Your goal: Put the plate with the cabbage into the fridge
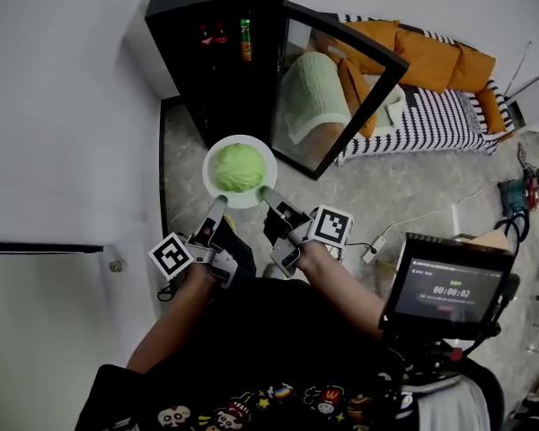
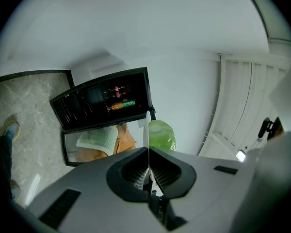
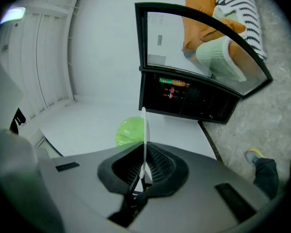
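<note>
Head view, left to right: the person's bare left forearm reaches forward and slightly inward, carrying the left gripper (image 1: 219,202), whose marker cube (image 1: 172,256) faces the camera. Its jaws are pinched together on the near left rim of the plate (image 1: 266,155). The plate is white, round and roughly level, and the cabbage (image 1: 238,167) sits at its centre. The right gripper (image 1: 266,192) comes in from the other side on a forearm angled inward. Its jaws are likewise pressed together on the near right rim, so the plate hangs between the two tools above the stone-patterned floor (image 1: 404,187). It is just in front of the open black fridge (image 1: 198,70) and not inside it. To the right, the glass door (image 1: 337,88) stands swung out. Beyond it lie a striped bed (image 1: 431,119) and orange cushions (image 1: 431,57). At lower right, a small screen (image 1: 447,287) shows a timer reading 00:00:02; its other text is too small to read. The labels on the bottles (image 1: 245,39) on the fridge's upper shelf cannot be read. Each gripper view shows what the head view cannot: the plate rim edge-on as a thin white line held tight between ribbed pads, with the cabbage bulging to one side. Each also shows one shoe (image 2: 10,127) on the floor.
</note>
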The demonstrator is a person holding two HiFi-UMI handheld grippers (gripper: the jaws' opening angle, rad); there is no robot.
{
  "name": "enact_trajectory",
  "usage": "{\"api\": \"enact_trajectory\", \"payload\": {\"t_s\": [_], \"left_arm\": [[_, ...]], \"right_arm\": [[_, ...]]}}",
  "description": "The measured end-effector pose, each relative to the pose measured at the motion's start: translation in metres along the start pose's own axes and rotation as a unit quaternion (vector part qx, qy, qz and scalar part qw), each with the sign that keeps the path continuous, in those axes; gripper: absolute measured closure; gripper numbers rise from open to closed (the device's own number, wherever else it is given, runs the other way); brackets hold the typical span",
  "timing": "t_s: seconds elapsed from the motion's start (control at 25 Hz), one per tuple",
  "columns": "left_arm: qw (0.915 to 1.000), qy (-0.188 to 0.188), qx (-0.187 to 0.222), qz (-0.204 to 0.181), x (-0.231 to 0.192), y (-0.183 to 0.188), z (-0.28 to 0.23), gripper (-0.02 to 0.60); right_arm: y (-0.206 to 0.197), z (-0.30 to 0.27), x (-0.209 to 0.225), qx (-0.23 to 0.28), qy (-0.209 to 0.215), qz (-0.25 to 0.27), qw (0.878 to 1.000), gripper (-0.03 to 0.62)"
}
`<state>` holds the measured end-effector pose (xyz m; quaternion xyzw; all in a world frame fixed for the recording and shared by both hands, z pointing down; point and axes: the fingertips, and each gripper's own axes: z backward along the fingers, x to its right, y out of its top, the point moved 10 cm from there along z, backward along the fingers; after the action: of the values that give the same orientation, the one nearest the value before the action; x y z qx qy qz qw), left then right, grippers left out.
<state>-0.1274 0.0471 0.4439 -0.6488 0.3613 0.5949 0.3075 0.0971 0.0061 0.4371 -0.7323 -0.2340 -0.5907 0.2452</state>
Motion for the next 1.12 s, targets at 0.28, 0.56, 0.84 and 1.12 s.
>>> {"api": "enact_trajectory", "payload": {"t_s": [0.28,0.56,0.84,1.12], "left_arm": [[1.0,0.0,0.001,-0.006,0.0042,0.0012,0.0018,0.571],[1.0,0.0,-0.004,-0.006,0.0049,0.0014,-0.0014,0.571],[1.0,0.0,-0.005,-0.004,0.0033,0.0,-0.0028,0.571],[0.9999,0.003,-0.01,0.0,-0.0001,0.0001,-0.0042,0.571]], "right_arm": [[-0.0021,0.0002,-0.0032,0.002,0.004,-0.002,1.0,0.572],[-0.002,0.0015,-0.0026,0.009,0.002,-0.005,1.0,0.572],[-0.0013,0.0026,0.0,0.011,0.001,-0.004,1.0,0.572],[-0.0015,0.0033,0.0029,0.012,-0.003,-0.004,1.0,0.572]]}}
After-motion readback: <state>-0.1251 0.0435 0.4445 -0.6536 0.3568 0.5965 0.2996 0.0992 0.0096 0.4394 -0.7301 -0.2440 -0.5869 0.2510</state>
